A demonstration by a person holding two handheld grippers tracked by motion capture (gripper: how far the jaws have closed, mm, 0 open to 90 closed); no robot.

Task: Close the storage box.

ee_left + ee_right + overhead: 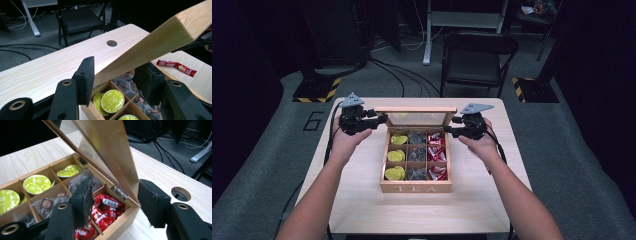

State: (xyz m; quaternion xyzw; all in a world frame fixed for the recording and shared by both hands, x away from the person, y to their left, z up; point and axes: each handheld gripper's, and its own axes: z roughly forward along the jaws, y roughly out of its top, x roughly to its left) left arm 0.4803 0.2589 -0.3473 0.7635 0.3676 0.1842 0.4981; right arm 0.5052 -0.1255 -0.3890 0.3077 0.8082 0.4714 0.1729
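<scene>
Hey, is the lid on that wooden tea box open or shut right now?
Open. The lid stands raised off the tea box, exposing its filled compartments.

The word "TEA" stands in pale letters on the front wall of the wooden box [415, 188] near the front edge of the desk, a big "6" [313, 120] is marked on the grey floor left of the desk, and the tiny print on the packets is too small to read.

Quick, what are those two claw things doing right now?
Left gripper: open, jaws either side of the lid edge.
Right gripper: open, astride the lid's other edge.
</scene>
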